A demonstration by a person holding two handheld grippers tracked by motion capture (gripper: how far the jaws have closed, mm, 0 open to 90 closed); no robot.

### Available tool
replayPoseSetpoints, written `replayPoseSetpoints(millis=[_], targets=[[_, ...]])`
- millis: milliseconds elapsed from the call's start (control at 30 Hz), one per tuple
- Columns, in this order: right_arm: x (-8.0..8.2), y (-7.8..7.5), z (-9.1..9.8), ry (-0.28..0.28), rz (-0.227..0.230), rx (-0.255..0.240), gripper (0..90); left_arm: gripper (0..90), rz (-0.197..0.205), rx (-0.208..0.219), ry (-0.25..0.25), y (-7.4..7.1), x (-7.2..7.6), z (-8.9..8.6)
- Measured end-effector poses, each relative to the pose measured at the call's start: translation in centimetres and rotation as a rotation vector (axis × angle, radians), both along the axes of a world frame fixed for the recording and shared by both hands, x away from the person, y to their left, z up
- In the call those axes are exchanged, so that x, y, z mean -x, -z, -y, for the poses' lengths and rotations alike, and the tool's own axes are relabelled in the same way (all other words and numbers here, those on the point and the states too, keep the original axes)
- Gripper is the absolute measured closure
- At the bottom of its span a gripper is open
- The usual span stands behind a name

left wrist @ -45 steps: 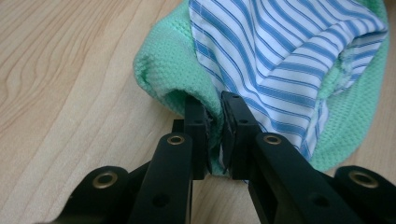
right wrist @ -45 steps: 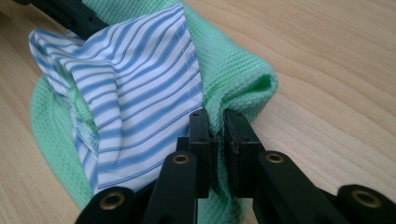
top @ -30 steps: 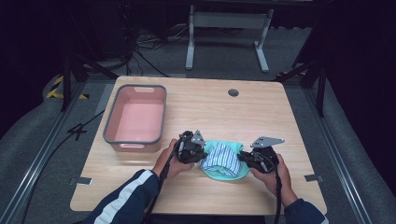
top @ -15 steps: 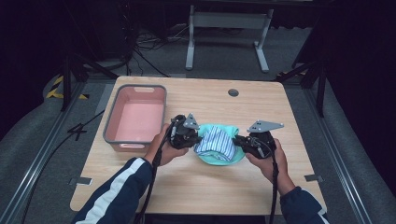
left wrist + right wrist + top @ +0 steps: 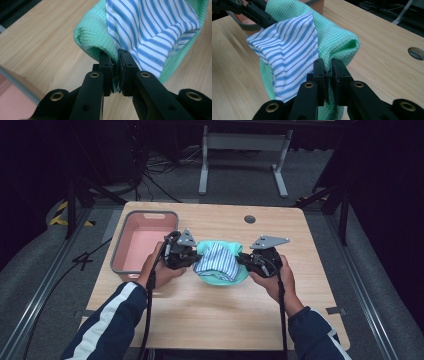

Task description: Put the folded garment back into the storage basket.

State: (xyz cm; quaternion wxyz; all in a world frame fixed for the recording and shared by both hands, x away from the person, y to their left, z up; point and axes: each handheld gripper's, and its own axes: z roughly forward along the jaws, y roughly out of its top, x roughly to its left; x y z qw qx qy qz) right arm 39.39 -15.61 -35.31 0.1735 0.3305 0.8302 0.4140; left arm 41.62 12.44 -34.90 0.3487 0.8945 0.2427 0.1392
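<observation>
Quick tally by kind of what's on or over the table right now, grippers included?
Cloths: 2, green waffle cloth and blue-striped cloth, held together off the table
Bins: 1, pink bin
Grippers: 2, left gripper and right gripper, both clamped on the cloths
Total: 5

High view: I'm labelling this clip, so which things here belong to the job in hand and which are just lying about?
In the job:
- green waffle cloth, clamped at each end
- striped blue-and-white cloth lying on it
- left gripper and right gripper, both shut on the green cloth

Lying about:
- pink tub, left of the cloths
- round hole in the wooden table
</observation>
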Motion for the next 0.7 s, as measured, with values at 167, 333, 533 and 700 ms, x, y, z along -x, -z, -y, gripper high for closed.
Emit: replayPoseSetpoints(millis=[167, 333, 533, 700], targets=[[-0.6, -0.8, -1.5, -0.022, 0.012, -0.005, 82.5, 82.3, 0.016, 0.005, -0.028, -0.8, -0.1, -1.8], [-0.9, -1.4, -3.3, -0.042, 0.025, -0.002, 82.5, 82.3, 0.029, 0.008, -0.056, -1.4, 0.0, -3.4], [-1.8, -2.4, -5.4, -0.070, 0.040, -0.004, 82.5, 82.3, 0.025, 0.012, -0.091, -1.8, 0.0, -4.9], [-2.4, -2.9, -7.1, -0.094, 0.042, -0.008, 82.5, 82.3, 0.042, 0.020, -0.133, -2.4, 0.2, -7.2]])
